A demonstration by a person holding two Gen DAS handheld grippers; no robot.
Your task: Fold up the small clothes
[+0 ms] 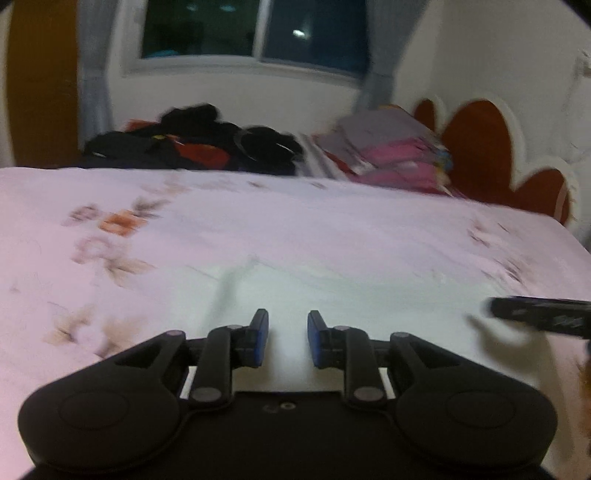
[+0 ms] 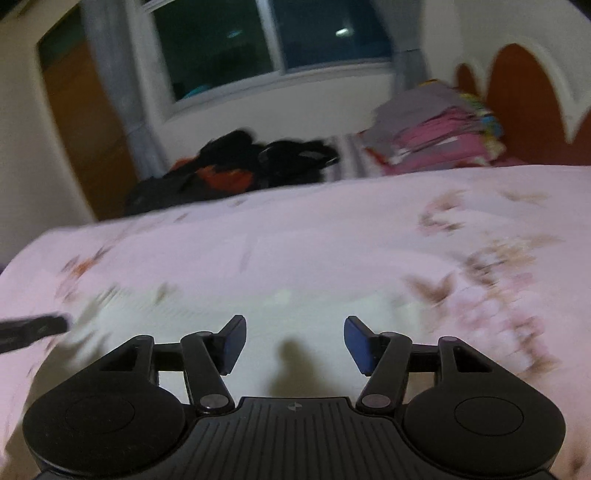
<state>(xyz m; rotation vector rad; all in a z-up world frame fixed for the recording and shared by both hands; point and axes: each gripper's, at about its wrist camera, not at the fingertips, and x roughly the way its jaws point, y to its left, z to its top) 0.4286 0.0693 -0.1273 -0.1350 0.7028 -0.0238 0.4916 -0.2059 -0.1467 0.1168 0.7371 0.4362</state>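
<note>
A small white garment [image 1: 291,291] lies flat on the pink floral bedsheet [image 1: 147,229], right under and ahead of both grippers. My left gripper [image 1: 288,338] is open and empty, low over the white cloth. My right gripper [image 2: 294,343] is open wider and empty, above the same white cloth [image 2: 295,321]. The tip of the right gripper shows at the right edge of the left wrist view [image 1: 539,314]. The left gripper's tip shows at the left edge of the right wrist view [image 2: 33,330]. Both views are blurred.
A heap of dark and red clothes [image 1: 199,144] lies at the far side of the bed. A stack of folded pink and grey clothes [image 1: 388,151] sits by the red scalloped headboard [image 1: 480,147]. A window [image 1: 255,29] and wooden door [image 2: 85,122] are behind.
</note>
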